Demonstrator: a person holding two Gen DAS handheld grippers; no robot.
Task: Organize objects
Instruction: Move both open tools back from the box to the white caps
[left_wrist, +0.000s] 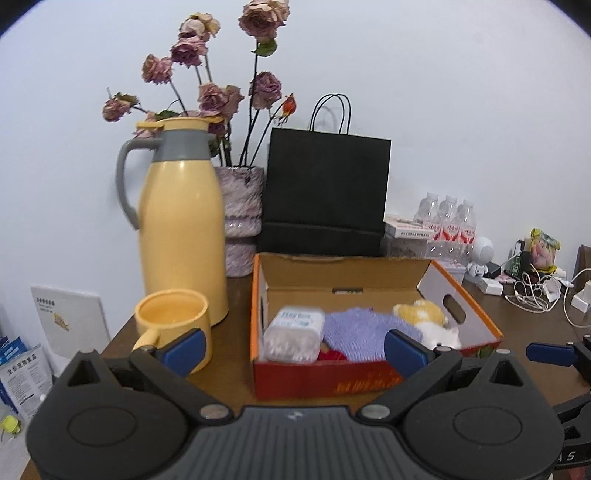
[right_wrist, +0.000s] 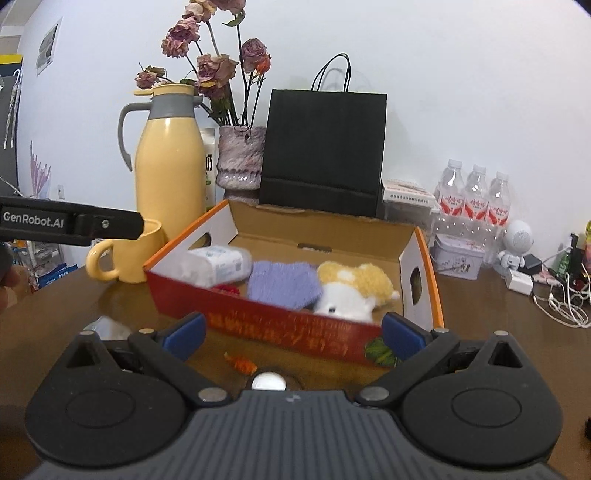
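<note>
On the brown surface (right_wrist: 480, 332) the open cardboard box (right_wrist: 280, 325) holds a cotton-swab tub (left_wrist: 293, 334), purple knit cloth (right_wrist: 282, 282) and plush toy (right_wrist: 354, 291); only the right view shows the small orange piece (right_wrist: 242, 363) and white ball (right_wrist: 268, 381) before it. Both the left tool (left_wrist: 293, 347) and right tool (right_wrist: 293, 334) are spread wide, empty, near the box's front wall, with a yellow jug (left_wrist: 183, 229), mug (left_wrist: 173, 321), black bag (left_wrist: 325, 192) and pale wall behind

A red-fronted box (left_wrist: 325, 384) with orange rims holds a lilac knit cloth (left_wrist: 364, 332) and a yellow-and-white plush (left_wrist: 430, 321). Left stand a yellow jug (left_wrist: 183, 229) with a grey collar and a yellow mug (left_wrist: 171, 321); far, a black bag (left_wrist: 325, 192). The fingers (left_wrist: 188, 347) are blue-padded, the desk (right_wrist: 498, 332) brown.
</note>
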